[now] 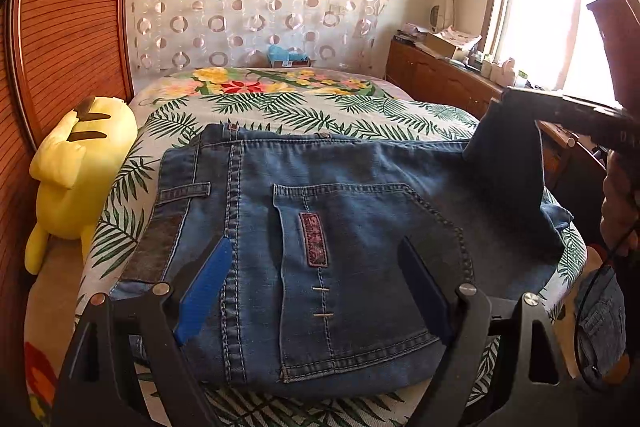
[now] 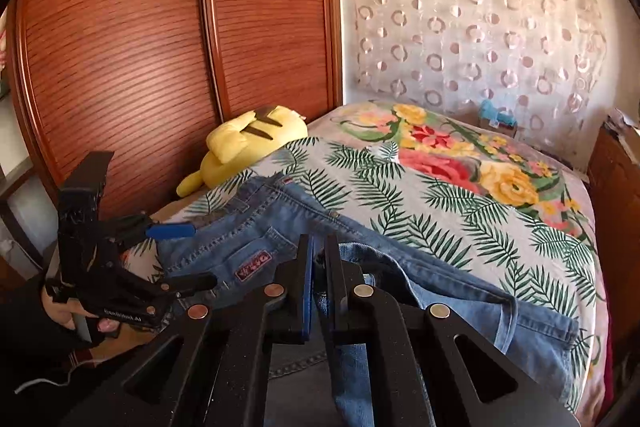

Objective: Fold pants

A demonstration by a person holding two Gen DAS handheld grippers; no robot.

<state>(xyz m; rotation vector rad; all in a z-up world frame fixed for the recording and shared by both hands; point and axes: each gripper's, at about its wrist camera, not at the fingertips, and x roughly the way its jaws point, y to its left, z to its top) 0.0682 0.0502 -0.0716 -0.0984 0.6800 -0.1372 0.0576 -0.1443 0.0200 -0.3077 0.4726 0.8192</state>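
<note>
Blue jeans (image 1: 360,187) lie on the bed with a back pocket and its dark red label facing up. My left gripper (image 1: 316,291) is open just above the seat of the jeans, one blue pad on each side of the pocket, nothing between them. In the right wrist view, the left gripper (image 2: 188,255) hovers over the waistband end. My right gripper (image 2: 319,267) is shut on a fold of the denim leg (image 2: 440,291). From the left wrist view, the right gripper (image 1: 508,103) holds that leg (image 1: 508,155) lifted off the bed on the right.
A yellow plush toy (image 1: 76,171) lies against the slatted wooden wardrobe (image 1: 68,27) on the left. The leaf-and-flower bedcover (image 1: 280,107) stretches far behind the jeans. A cluttered wooden sideboard (image 1: 440,75) runs under the window on the right.
</note>
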